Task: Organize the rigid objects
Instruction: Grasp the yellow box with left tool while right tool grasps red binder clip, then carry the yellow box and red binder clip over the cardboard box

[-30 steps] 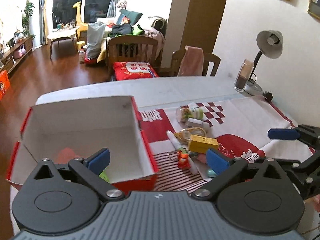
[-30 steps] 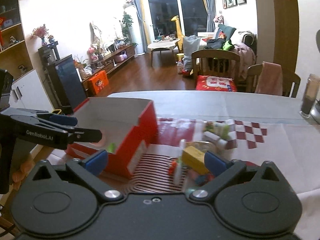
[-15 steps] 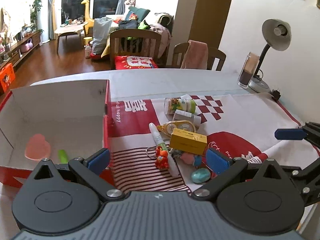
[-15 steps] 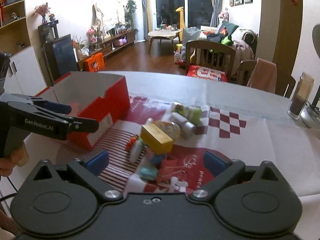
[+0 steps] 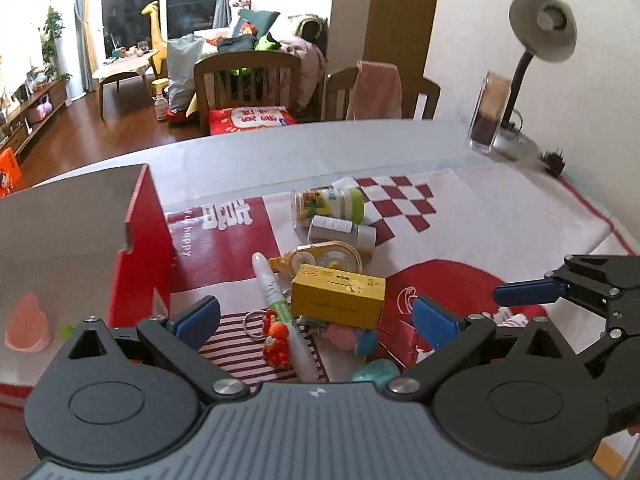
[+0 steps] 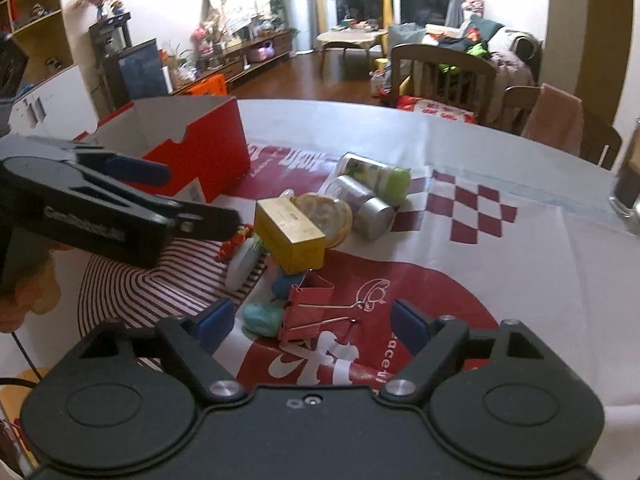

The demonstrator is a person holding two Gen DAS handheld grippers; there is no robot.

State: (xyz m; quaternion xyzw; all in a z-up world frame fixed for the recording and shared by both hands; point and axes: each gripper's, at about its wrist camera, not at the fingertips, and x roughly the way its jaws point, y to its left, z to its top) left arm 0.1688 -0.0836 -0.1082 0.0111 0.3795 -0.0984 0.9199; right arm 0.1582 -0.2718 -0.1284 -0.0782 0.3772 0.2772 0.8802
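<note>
A pile of small objects lies on the red and white cloth: a yellow box [image 5: 338, 295] [image 6: 290, 234], a white marker [image 5: 280, 308], a tape dispenser [image 5: 328, 256], a green-capped jar [image 5: 328, 206] [image 6: 374, 174], a silver bottle [image 5: 340, 232], a red toy [image 5: 276, 338], a teal pebble [image 5: 374, 372] [image 6: 262, 316] and a red binder clip [image 6: 306, 310]. My left gripper [image 5: 316, 320] is open and empty just before the pile. My right gripper [image 6: 312, 326] is open and empty, its jaws either side of the binder clip.
An open red box [image 5: 140, 248] [image 6: 200, 152] stands left of the pile, holding a pink heart shape [image 5: 26, 326] and a small green item. A desk lamp [image 5: 540, 36] and a dark glass [image 5: 490, 114] stand at the far right. Chairs stand behind the table.
Both grippers have moved right and closer to the pile. The red box has slid to the left edge of the left wrist view. The right gripper has come down over the binder clip.
</note>
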